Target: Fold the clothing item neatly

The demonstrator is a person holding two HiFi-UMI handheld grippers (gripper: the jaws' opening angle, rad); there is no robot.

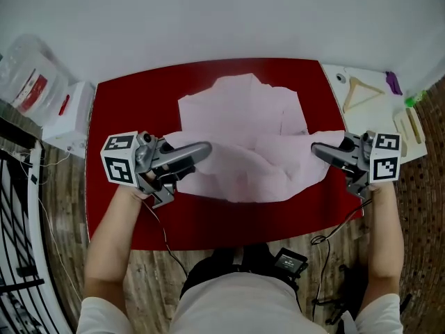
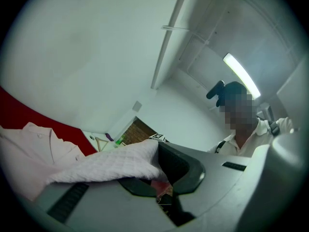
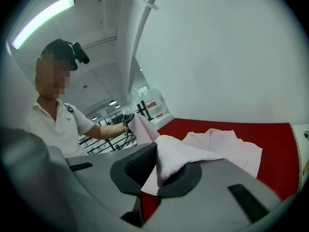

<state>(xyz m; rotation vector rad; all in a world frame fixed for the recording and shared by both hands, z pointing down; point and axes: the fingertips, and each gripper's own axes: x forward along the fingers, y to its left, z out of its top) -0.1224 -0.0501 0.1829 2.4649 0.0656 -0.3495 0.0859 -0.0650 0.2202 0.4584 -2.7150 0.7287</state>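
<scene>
Left claw (image 1: 206, 149), head view: pressed together on the near left edge of the shirt (image 1: 243, 117), held up off the surface (image 1: 118, 207).
Right claw (image 1: 317, 149), head view: pinching the near right edge of the shirt, roughly level with the left claw.
Shirt, head view: pale pink. The collar end lies flat on the red surface toward the far side. The near part is raised between the two claws and sags in the middle.
Surroundings, head view: hanger (image 1: 361, 92) on a white top to the right of the surface; plastic bag (image 1: 31, 75) at far left; wood floor around.
Left gripper view: jaws closed on a fold of waffle-textured pink cloth, which drapes over one jaw. The rest of the shirt trails away leftward down to the surface.
Right gripper view: jaws closed on a bunched fold of the same cloth. The collar and front lie flat on the surface beyond. The left claw shows in the background, holding its corner aloft.
</scene>
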